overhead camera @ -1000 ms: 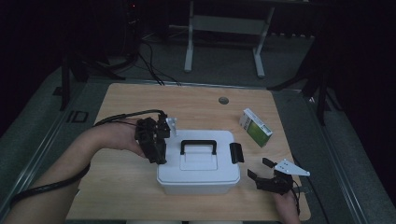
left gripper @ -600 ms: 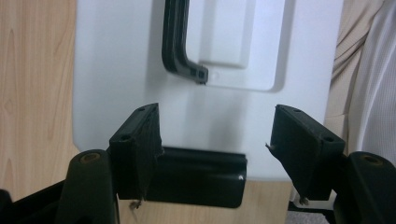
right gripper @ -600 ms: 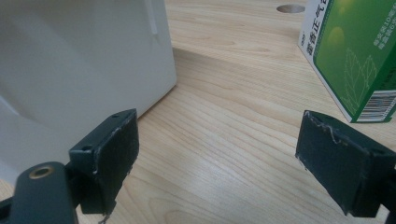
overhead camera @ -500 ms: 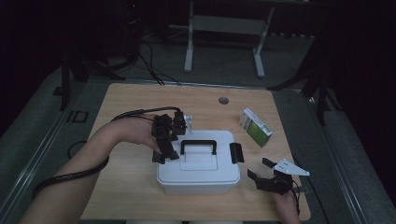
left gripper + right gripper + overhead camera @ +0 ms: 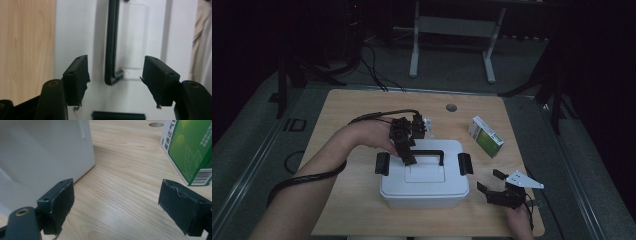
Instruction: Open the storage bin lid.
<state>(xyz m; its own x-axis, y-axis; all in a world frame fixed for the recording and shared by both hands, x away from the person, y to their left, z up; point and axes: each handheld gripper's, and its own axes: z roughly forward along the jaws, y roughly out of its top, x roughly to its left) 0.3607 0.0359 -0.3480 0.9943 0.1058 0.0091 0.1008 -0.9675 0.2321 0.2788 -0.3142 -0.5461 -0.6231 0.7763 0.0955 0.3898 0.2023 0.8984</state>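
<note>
white lidded box (image 5: 424,175) sits near the front middle of the wooden table (image 5: 352,110), lid on, black latch at each end, black carry handle (image 5: 428,151) lying across the lid. step in hand is judged to be the approach to that handle: left gripper (image 5: 408,159) is held over the handle's left end, tips down. in the left gripper view the handle (image 5: 111,42) is seen between the jaws, with a clear gap to both pads (image 5: 76,77); jaws have just been closing, roughly half open now, nothing gripped yet. right gripper (image 5: 496,186) is parked on the table just right of the box, jaws wide, empty; box wall (image 5: 42,157) and green carton (image 5: 190,150) are seen ahead of it. carton (image 5: 485,136) lies well clear, back right. next move, as judged: handle to be centred between the pads, jaws to be closed fully on it before any lift. latches may need releasing first; their state cannot be told.
</note>
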